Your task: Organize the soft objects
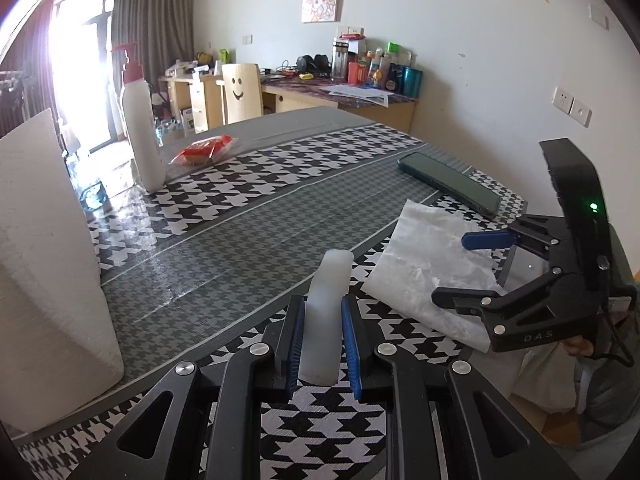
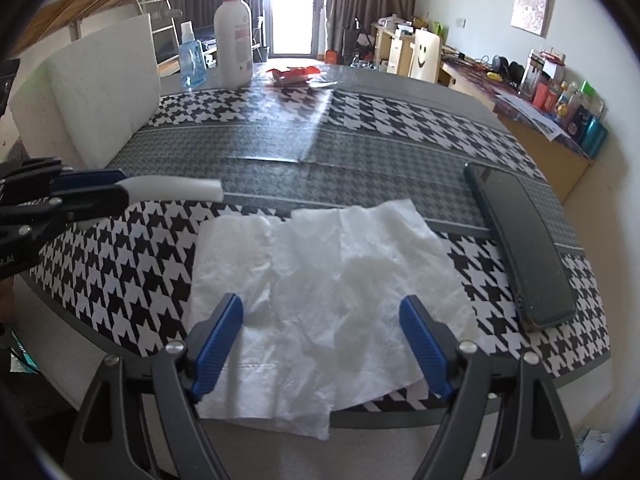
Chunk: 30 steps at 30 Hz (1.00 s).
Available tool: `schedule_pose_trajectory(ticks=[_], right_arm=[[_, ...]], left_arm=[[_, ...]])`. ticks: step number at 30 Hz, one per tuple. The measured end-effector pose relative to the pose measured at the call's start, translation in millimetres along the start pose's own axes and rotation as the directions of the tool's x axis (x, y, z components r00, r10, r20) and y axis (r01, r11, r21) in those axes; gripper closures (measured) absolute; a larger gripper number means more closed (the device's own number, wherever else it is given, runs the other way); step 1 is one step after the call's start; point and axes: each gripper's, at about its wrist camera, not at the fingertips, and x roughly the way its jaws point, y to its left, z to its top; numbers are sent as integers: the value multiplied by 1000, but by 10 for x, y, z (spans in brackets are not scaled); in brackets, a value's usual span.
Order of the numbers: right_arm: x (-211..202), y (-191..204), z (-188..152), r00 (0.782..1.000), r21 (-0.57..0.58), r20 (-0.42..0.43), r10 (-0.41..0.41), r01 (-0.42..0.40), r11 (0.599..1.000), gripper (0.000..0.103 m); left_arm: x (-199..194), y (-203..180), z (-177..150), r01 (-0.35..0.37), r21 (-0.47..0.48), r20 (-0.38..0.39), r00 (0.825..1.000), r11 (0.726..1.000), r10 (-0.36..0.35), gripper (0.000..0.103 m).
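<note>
A: Tissue sheet (image 1: 424,264), seen from the left wrist, lies flat on the bench (image 1: 240,248) near its front edge. The left tongs (image 1: 323,340) are clenched on a pale soft strip (image 1: 326,312), held clear of the cloth.

B: And the right tongs (image 1: 452,270)?

A: Released, jaws wide, hovering over the sheet.

B: From the right wrist, the right tongs (image 2: 322,344) straddle the tissue sheet (image 2: 320,280) without pinching it. This view alone shows its near edge hanging past the bench (image 2: 248,148) rim.

A: Likely risk: a careless pinch drags it off, or nudges the phone (image 2: 520,248) just beside it.

B: The left tongs (image 2: 120,190) show side-on here, strip (image 2: 176,188) jutting out.
</note>
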Motion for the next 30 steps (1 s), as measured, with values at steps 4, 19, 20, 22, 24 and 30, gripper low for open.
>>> schedule_pose_trajectory(ticks=[4, 19, 20, 22, 24, 30], right_arm=[[16, -43, 2, 999, 26, -19, 26, -25, 999, 20], [-99, 320, 38, 996, 50, -15, 83, -83, 995, 98], [-121, 335, 50, 995, 55, -5, 98, -98, 994, 98], [-190, 380, 81, 995, 58, 25, 101, -102, 993, 98], [-255, 436, 105, 993, 60, 50, 108, -110, 992, 98], [-431, 537, 169, 987, 69, 107, 117, -125, 990, 98]], left_arm=[[-52, 11, -13, 12, -11, 5, 1000, 1000, -12, 83], [-522, 222, -114, -21, -65, 96, 995, 998, 27, 83], [-559, 237, -121, -27, -66, 102, 994, 997, 34, 83], [-620, 272, -135, -29, -76, 112, 993, 997, 38, 83], [-682, 310, -148, -36, -87, 121, 992, 996, 46, 83], [-853, 366, -197, -56, -106, 150, 986, 993, 71, 83]])
